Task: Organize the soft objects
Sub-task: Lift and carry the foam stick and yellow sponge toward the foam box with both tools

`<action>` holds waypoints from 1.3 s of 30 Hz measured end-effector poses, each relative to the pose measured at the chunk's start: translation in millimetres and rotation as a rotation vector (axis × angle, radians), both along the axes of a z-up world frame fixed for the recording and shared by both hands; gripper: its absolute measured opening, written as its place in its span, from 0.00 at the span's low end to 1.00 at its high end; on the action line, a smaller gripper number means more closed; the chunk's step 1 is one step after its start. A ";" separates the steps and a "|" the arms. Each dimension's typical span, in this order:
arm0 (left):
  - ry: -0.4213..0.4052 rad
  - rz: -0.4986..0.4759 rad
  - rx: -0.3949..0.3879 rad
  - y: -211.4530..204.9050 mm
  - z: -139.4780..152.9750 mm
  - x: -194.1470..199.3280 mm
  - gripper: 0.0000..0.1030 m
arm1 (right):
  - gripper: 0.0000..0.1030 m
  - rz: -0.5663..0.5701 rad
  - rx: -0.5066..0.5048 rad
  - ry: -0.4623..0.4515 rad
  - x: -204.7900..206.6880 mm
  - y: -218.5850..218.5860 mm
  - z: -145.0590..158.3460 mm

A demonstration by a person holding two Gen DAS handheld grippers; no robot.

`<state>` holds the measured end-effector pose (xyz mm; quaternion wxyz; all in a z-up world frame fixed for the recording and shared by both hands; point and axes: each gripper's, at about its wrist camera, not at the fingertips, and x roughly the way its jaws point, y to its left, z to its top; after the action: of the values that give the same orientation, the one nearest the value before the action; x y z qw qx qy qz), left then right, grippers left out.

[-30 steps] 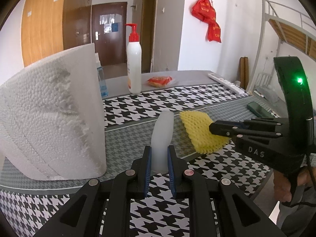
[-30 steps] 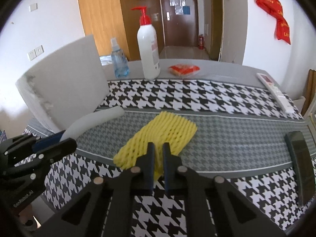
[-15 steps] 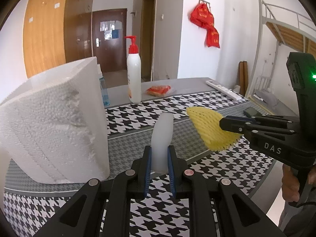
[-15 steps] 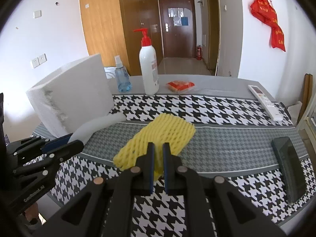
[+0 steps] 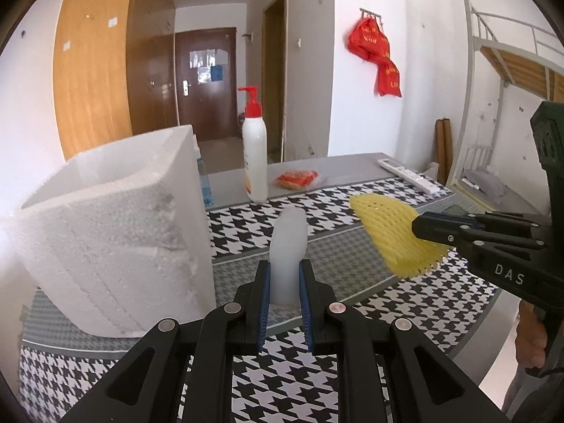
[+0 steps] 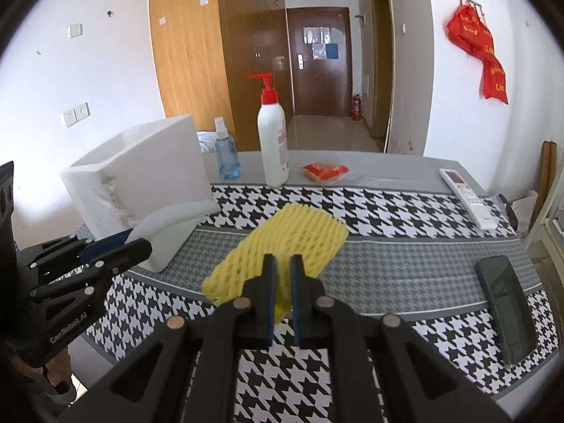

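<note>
At the far left we see one white foam box (image 5: 116, 232) standing by the table's left edge. Just right of it our left gripper (image 5: 284, 275) clamps one white foam strip (image 5: 289, 246), lifted above the houndstooth cloth (image 6: 387, 211). Open cloth stretches ahead to one pump bottle (image 6: 272, 141) and one blue spray bottle (image 6: 225, 155). Further right, our right gripper (image 6: 282, 271) pinches one yellow foam net (image 6: 292, 243) in the air; one phone (image 6: 504, 299) lies near the right edge.

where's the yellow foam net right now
The yellow foam net is pinched in the right gripper, held above the houndstooth tablecloth; in the left wrist view it is right of the white foam piece in the left gripper.
</note>
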<state>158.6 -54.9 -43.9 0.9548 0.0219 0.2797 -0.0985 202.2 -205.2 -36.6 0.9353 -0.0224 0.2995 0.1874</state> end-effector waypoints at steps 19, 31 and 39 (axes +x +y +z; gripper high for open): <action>-0.104 0.015 0.021 2.7 28.2 -13.0 0.17 | 0.10 0.023 0.025 -0.094 -14.1 4.3 29.5; -0.188 0.033 0.044 6.2 51.1 -17.5 0.17 | 0.10 0.056 0.037 -0.169 -14.9 14.4 54.2; -0.215 0.040 0.054 12.1 63.3 -16.0 0.17 | 0.10 0.069 0.039 -0.203 -14.9 22.6 63.2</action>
<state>142.6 -42.8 19.4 0.9801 0.0523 0.1786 -0.0689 187.3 -182.7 26.6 0.9540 -0.0334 0.1987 0.2218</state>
